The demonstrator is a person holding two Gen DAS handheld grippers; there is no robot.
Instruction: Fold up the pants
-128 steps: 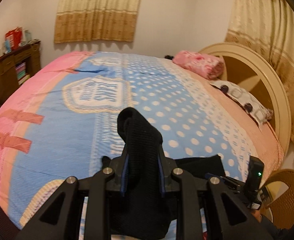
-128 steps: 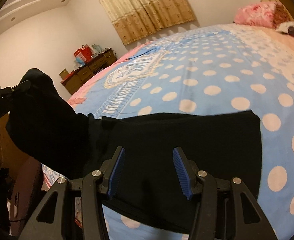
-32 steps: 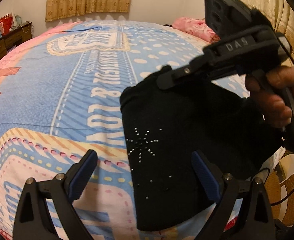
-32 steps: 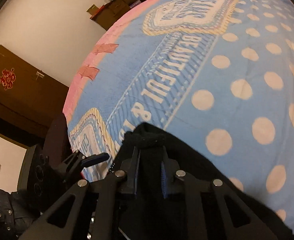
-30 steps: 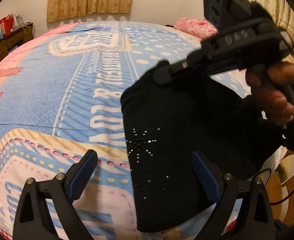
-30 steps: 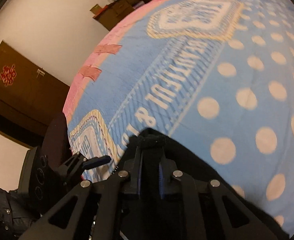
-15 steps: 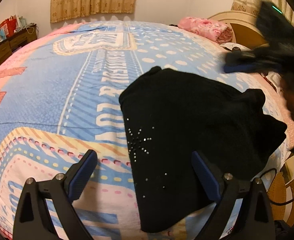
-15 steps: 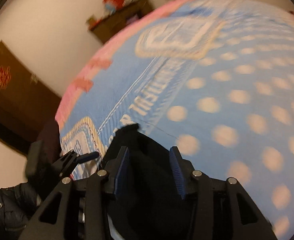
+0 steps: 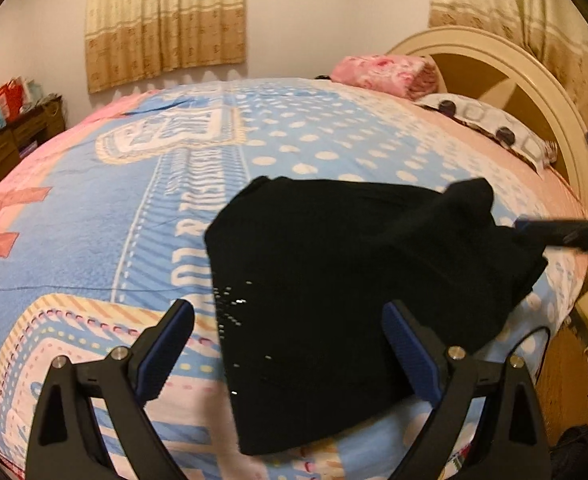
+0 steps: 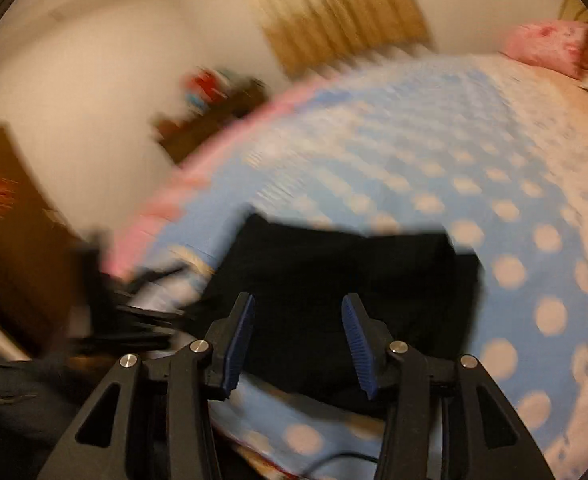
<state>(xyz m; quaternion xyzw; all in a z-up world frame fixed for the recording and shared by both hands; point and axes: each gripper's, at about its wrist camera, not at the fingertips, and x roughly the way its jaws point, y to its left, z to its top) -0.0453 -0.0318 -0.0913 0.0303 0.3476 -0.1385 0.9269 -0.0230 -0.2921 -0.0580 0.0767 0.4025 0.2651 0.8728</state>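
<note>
right gripper [image 10: 297,340] has let go of the pants [image 9: 354,272] and drawn back, jaws apart — left gripper [image 9: 289,354] stays wide above them.

Broad bare bedspread [image 9: 93,216] lies open left of and beyond the folded black pants [image 9: 334,264]. The headboard [image 9: 534,92], the spotted pillow [image 9: 494,128] and the pink pillow [image 9: 386,74] close off the far right, and the wooden cabinet [image 9: 9,148] stands past the bed's left edge.
</note>
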